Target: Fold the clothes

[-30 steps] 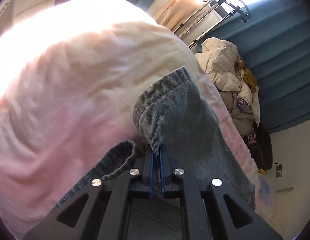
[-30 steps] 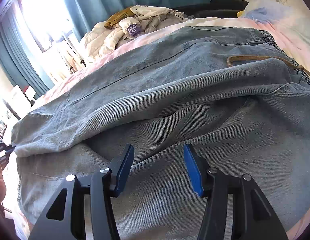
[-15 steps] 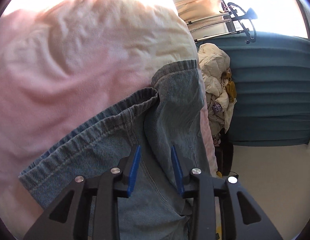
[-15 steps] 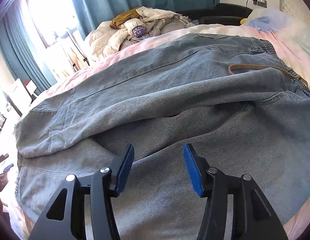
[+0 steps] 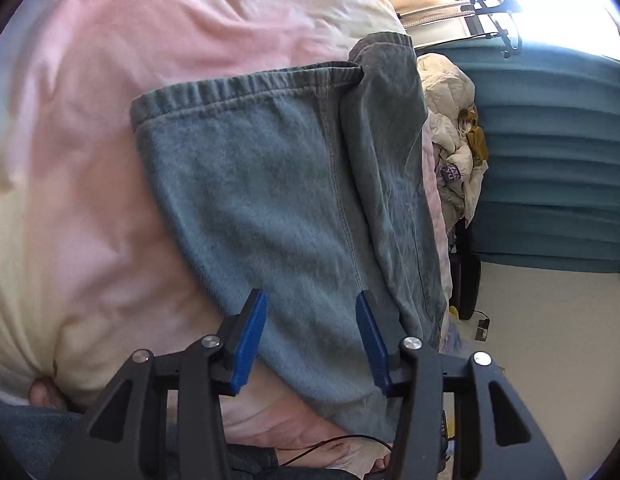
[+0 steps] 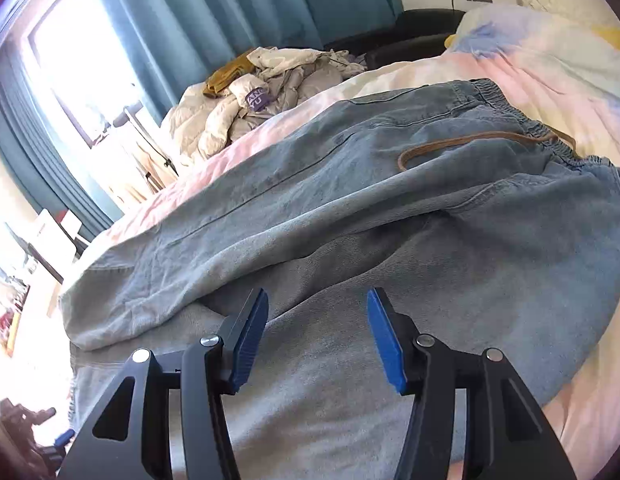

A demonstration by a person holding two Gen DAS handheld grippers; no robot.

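Your jeans (image 6: 390,216) lie on the bed (image 6: 570,80), one leg over the other, long axis running lower left to the waistband at upper right. Your right gripper (image 6: 317,330) hovers spread over mid-leg; your left gripper (image 5: 310,340), also spread and empty, sits at the cuff (image 5: 245,92). Teal curtains (image 6: 229,12) behind.

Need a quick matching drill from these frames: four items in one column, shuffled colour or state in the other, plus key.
Items:
1. left gripper
2. brown drawstring cord
3. blue denim trousers
4. pile of pale jackets

States:
A. heaped beyond the bed by the teal curtain
B. spread flat on the pastel bedspread
C. open, holding nothing
D. looped near the elastic waistband

Pairs: 1-C, 2-D, 3-B, 4-A
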